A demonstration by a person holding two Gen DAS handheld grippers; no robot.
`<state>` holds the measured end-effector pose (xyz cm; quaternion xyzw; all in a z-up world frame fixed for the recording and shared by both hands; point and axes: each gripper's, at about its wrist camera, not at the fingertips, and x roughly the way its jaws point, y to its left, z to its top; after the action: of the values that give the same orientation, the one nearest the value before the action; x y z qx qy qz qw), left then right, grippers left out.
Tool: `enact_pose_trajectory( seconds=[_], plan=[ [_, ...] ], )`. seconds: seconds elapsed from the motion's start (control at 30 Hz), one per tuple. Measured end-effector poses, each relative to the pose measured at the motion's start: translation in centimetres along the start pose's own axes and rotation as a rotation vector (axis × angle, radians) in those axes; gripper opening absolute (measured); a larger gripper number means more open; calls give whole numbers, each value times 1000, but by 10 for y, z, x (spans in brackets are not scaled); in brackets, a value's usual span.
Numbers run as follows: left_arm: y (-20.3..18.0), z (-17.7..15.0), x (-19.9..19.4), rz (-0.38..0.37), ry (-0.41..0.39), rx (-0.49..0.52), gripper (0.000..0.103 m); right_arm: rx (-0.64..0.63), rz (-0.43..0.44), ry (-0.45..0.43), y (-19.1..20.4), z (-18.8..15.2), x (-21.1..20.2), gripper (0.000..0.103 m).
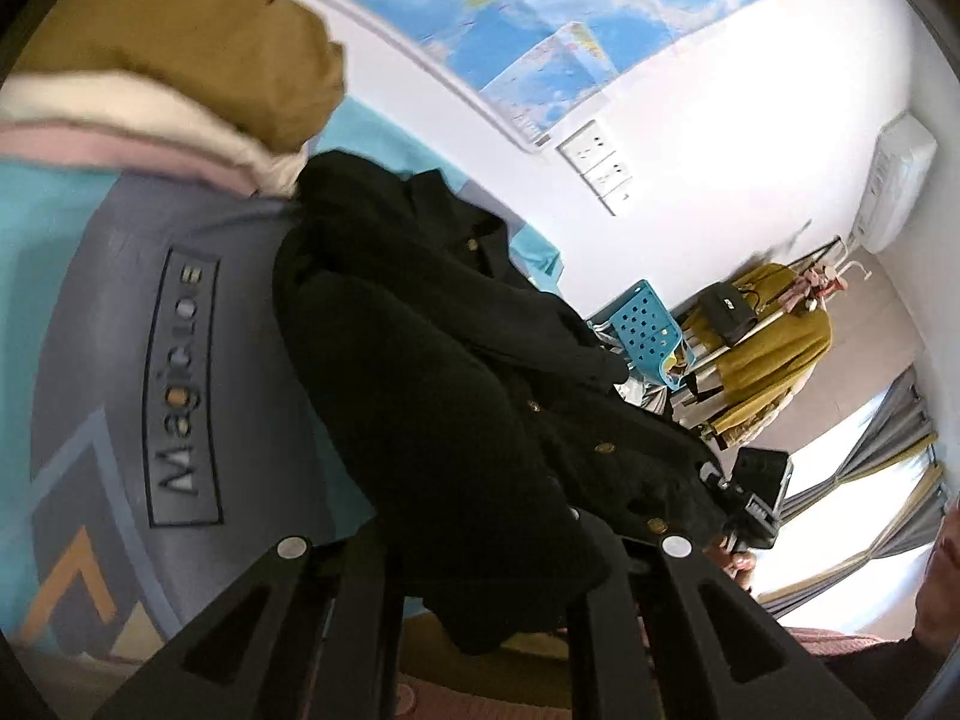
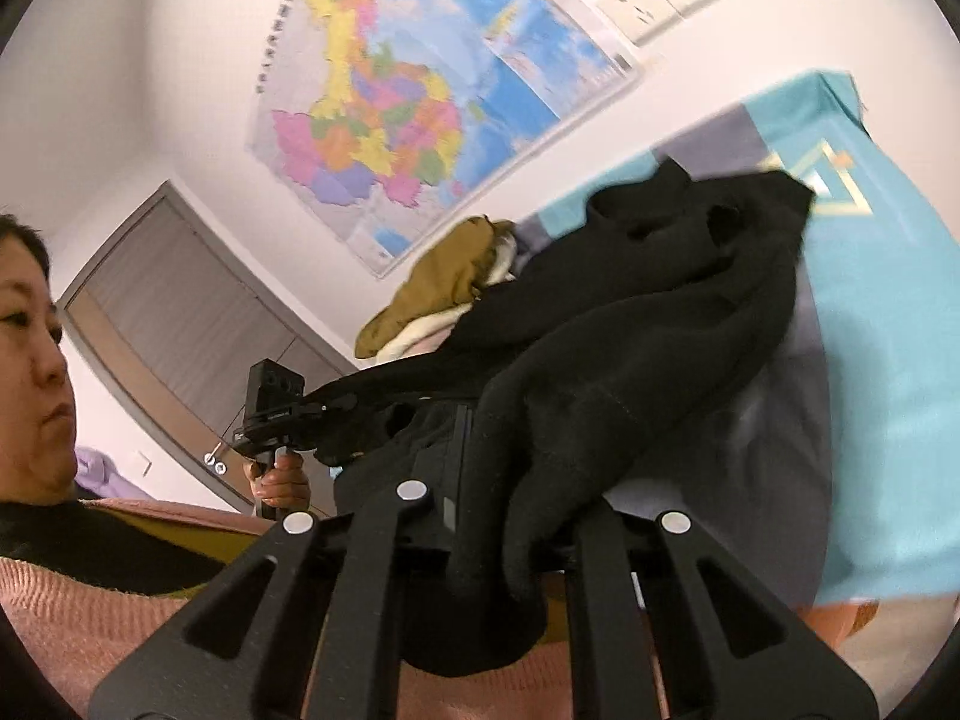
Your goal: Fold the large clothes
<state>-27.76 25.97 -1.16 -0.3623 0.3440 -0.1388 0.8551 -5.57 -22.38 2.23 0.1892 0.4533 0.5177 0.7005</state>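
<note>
A large black coat [image 1: 456,372] with gold buttons hangs stretched between my two grippers above a table with a teal and grey cloth [image 1: 120,360]. My left gripper [image 1: 480,588] is shut on one edge of the coat, which bunches between its fingers. My right gripper [image 2: 510,540] is shut on another part of the black coat [image 2: 630,348], whose folds drape over the fingers. The right gripper also shows in the left wrist view [image 1: 750,504], and the left gripper in the right wrist view [image 2: 288,414], both gripping the coat.
A stack of folded clothes, mustard on top [image 1: 198,60], lies on the table cloth [image 2: 888,312]. A clothes rack with a mustard garment [image 1: 774,342] and a blue perforated chair [image 1: 648,324] stand beyond. A map [image 2: 408,108] hangs on the wall. The person [image 2: 36,348] stands close.
</note>
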Motion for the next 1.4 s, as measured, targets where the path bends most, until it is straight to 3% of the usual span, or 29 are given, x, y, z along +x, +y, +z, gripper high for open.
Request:
enact_pose_trajectory(
  seconds=[0.1,0.37,0.7,1.0,1.3,1.37,1.4],
  plan=[
    [6,11,3,-15,6,-24,9,13,13,-23,-1,6,2,9],
    [-16,57,12,-8,-2,32,9,23,20,-102,-4,60,8,10],
    [-26,148,45,52,42,47,9,104,23,-132,-33,139,36,10],
    [-12,218,112,183,113,39,11,232,-53,-116,-95,198,79,12],
    [32,264,168,257,165,-49,14,361,-151,-48,-164,219,126,15],
    [41,269,178,293,176,-61,18,374,-173,-27,-172,220,135,26],
    [45,272,182,313,175,-69,19,387,-183,-20,-175,220,138,41]
  ],
)
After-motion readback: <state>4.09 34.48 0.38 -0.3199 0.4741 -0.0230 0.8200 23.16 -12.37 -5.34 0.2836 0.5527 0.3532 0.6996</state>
